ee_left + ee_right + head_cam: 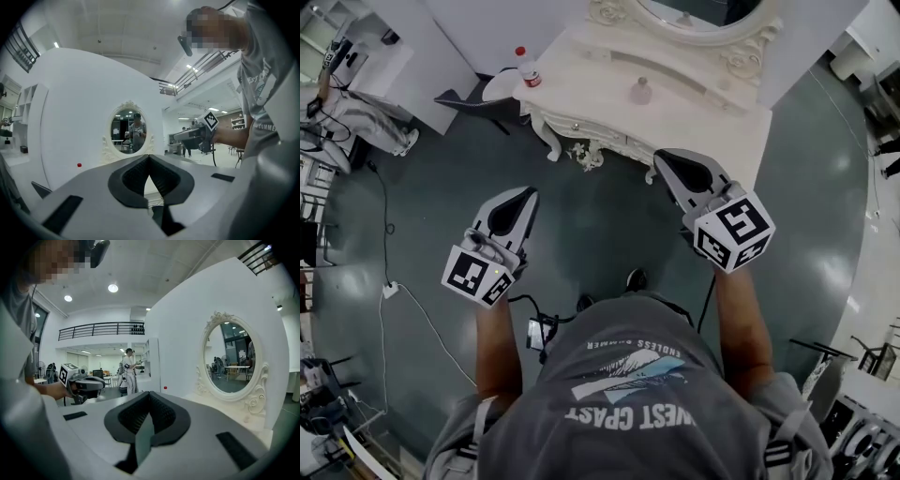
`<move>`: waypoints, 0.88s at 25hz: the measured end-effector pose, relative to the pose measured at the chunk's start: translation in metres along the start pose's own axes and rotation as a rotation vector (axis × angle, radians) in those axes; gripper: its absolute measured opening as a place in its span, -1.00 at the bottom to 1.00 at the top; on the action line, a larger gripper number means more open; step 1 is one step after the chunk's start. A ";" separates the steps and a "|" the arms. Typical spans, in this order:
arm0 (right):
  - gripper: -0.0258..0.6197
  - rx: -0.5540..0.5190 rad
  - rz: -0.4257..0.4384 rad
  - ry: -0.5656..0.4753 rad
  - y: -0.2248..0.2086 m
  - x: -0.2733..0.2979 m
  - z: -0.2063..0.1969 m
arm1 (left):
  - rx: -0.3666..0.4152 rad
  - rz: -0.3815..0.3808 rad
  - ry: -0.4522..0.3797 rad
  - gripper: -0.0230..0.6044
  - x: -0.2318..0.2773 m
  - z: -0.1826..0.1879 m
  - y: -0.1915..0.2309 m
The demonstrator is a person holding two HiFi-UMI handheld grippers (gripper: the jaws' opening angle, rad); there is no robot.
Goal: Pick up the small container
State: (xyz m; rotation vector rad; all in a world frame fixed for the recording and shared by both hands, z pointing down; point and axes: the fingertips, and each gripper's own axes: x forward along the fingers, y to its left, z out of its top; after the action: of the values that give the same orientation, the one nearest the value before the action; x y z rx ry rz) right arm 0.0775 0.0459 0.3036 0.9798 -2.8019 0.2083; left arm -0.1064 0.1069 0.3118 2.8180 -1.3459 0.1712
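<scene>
My left gripper shut, nothing between jaws; right gripper shut too, empty, near dresser front. Container stands on dresser top below mirror, untouched, apart from both grippers; red-capped bottle at left corner

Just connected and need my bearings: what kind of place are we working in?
Probably a staged bedroom corner inside a large lab or studio hall: an ornate white dressing table with an oval mirror backs onto a free-standing partition, a mezzanine railing runs beyond, and cables trail across the floor.
</scene>
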 end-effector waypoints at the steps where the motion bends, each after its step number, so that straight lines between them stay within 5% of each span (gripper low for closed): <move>1: -0.84 0.001 0.005 0.000 -0.005 0.001 0.000 | 0.000 0.006 0.002 -0.88 0.004 0.000 0.000; 11: -0.84 0.018 0.001 0.004 -0.053 -0.009 -0.007 | 0.004 0.020 0.003 -0.88 0.049 0.001 -0.013; 22: -0.84 0.062 -0.125 0.018 -0.085 -0.024 -0.020 | 0.002 -0.117 0.002 -0.88 0.102 -0.002 -0.008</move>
State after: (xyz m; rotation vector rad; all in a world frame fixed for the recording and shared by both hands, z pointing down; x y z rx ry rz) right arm 0.1511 -0.0016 0.3247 1.1560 -2.7213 0.2874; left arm -0.0367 0.0333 0.3247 2.8869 -1.1765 0.1728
